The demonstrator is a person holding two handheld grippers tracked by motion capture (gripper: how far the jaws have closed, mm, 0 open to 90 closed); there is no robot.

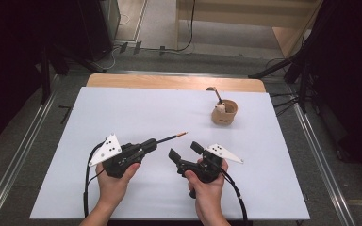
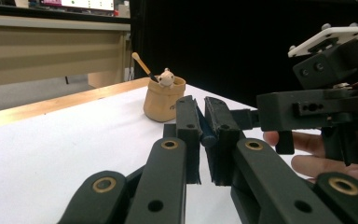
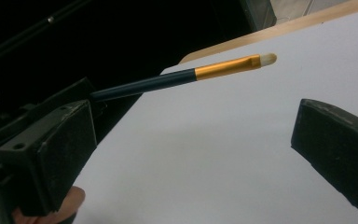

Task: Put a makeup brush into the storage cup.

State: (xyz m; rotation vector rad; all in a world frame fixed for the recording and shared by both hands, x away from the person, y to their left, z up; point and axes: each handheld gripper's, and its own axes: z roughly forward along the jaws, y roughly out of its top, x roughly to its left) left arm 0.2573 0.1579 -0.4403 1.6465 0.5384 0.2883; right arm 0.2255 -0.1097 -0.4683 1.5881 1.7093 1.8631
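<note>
A thin brush (image 1: 172, 137) with a dark handle, gold ferrule and pale tip sticks out to the right from my left gripper (image 1: 152, 145), which is shut on its handle. In the left gripper view the handle end (image 2: 208, 136) is pinched between the two jaws of the left gripper (image 2: 203, 122). My right gripper (image 1: 185, 150) is open just right of the brush, holding nothing. In the right gripper view the brush (image 3: 191, 74) passes above the wide-apart jaws of the right gripper (image 3: 193, 149).
A small tan pot (image 1: 224, 114) stands at the back right of the white table (image 1: 122, 113), holding a little pale figure (image 2: 166, 77) and a wooden stick (image 2: 142, 64). The table's wooden far edge (image 1: 169, 82) lies behind it.
</note>
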